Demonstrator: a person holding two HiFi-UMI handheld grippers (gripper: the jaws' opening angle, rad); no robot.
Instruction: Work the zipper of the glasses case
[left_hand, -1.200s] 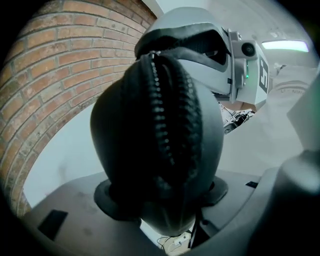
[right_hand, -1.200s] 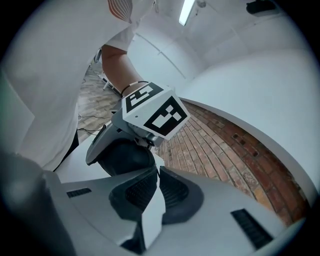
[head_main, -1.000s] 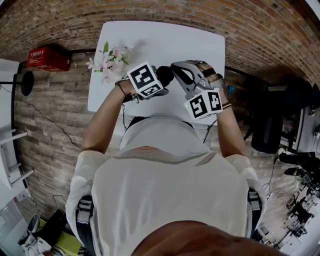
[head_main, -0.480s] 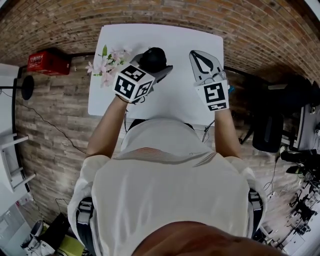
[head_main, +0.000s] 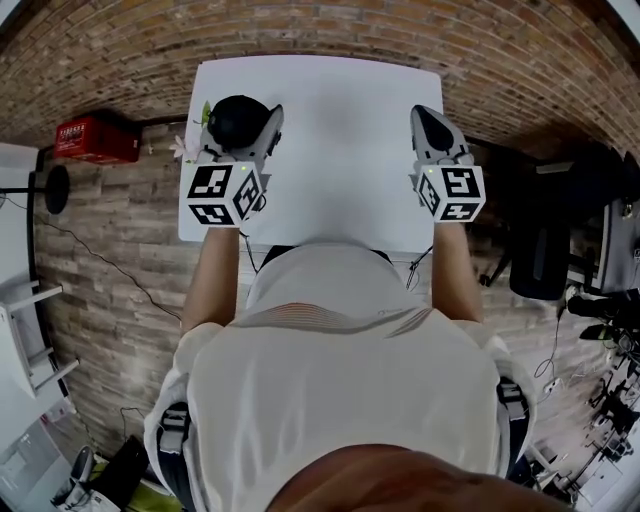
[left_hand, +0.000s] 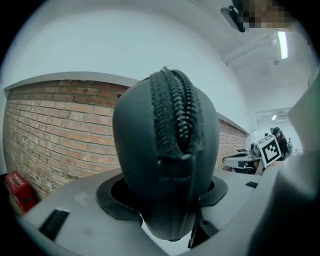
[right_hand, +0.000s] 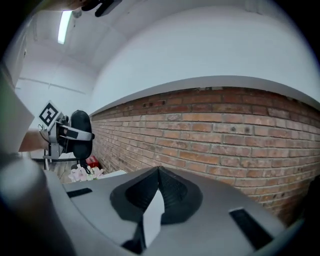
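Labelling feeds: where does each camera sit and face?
Head view: on the head, steeply down at the white table; torso, arms show.
Left gripper view: on the left hand-held gripper, along its jaws clamping the glasses case.
Right gripper view: on the right hand-held gripper, along shut jaws, toward brick wall.
All share the glasses case.

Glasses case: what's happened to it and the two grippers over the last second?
The two grippers, close together near the middle of the table, have drawn apart. The left gripper carried the glasses case to its left side; the right gripper swung right, fingers shut on nothing. Unchanged: the left's hold on the case, the table, the flowers.
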